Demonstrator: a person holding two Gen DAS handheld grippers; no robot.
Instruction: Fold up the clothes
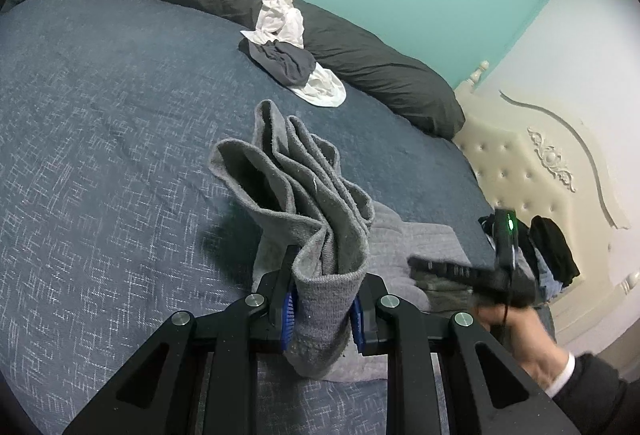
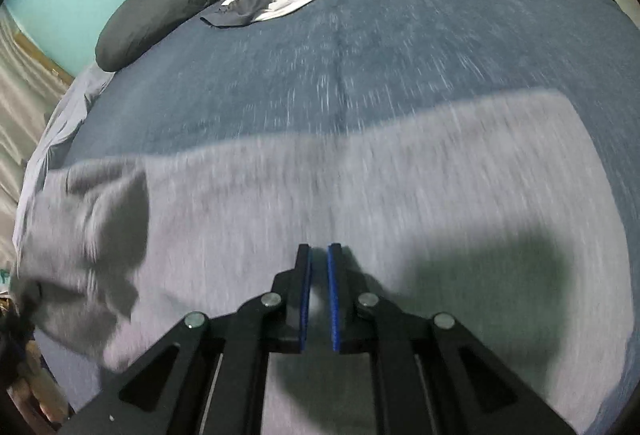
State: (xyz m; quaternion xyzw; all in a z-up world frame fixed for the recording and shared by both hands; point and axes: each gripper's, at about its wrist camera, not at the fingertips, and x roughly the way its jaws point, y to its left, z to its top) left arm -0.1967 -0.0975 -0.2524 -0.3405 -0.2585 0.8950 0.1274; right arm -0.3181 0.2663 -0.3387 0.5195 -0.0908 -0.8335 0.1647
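The left gripper [image 1: 322, 309] pinches a bunched end of the grey knitted garment [image 1: 304, 195] between its blue pads, the gathered fabric standing up in loose pleats above the jaws while the rest of the garment lies spread flat on the dark blue patterned bedspread [image 1: 100, 123]. The right gripper [image 2: 319, 299] hangs just above the flat grey stretch with its jaws nearly pressed together and nothing clearly caught between them; that view is smeared by motion blur, so whether the tips touch the cloth cannot be told. The step in hand looks like carrying the lifted end over to make a fold. To do it well, the left grip should keep hold of all the pleats so no layer slips out, and the end should travel low and straight across so the edges meet squarely. The right gripper would serve best pinning or holding the flat part at the crease line, lest the whole garment drag. The heap of white and dark clothes [image 1: 286, 47] by the long dark grey pillow [image 1: 352, 47] lies well apart.
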